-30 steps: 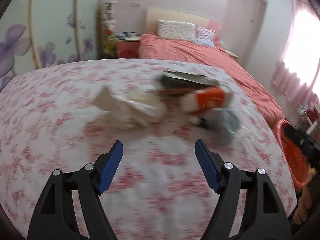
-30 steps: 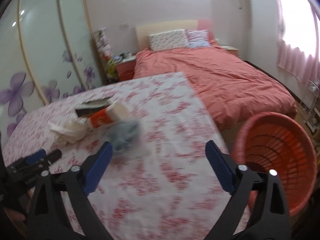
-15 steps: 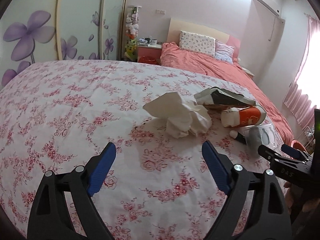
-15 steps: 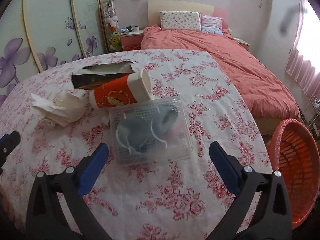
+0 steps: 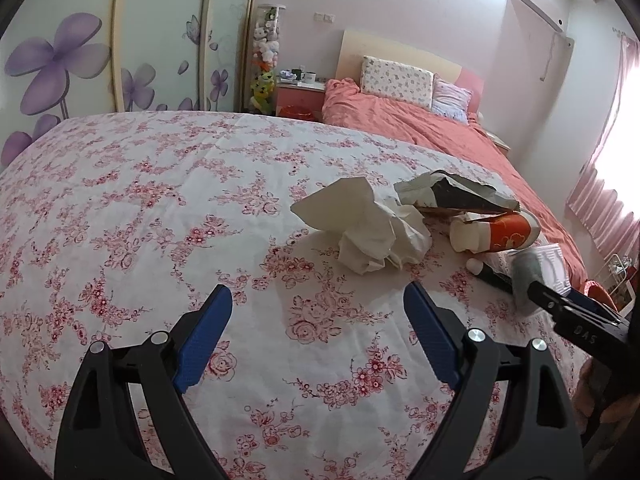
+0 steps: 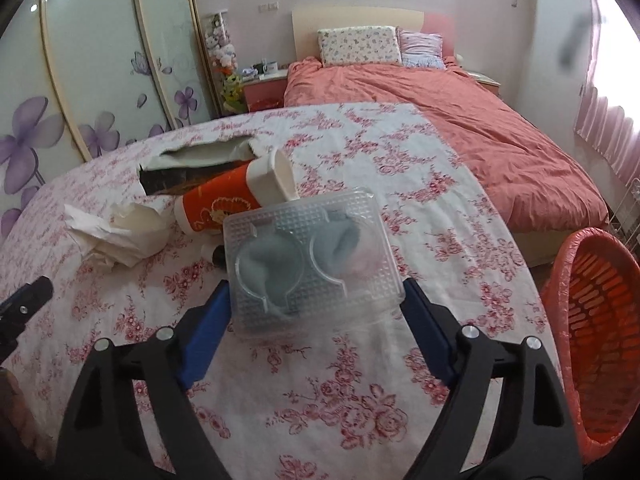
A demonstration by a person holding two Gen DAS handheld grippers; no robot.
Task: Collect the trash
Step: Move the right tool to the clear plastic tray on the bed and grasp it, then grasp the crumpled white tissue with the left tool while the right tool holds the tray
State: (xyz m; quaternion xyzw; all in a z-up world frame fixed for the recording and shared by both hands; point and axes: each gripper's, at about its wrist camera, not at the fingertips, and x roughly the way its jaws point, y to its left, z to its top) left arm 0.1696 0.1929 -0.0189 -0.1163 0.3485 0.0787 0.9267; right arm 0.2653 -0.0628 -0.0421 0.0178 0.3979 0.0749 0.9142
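While the right gripper, jaws just closing, brackets a clear plastic tray holding grey wadding, the left gripper gapes empty; the orange basket's contents are unseen.

Blown-out window glare, fisheye warping

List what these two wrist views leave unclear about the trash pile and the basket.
- Orange basket: right wrist view, cut off by the frame edge; its bottom is unseen.
- Dark tube: left wrist view, its far end hidden behind the right gripper.
- Clear plastic tray: whether the blue pads press its sides is unclear.
- Torn wrapper: printing too small to read.
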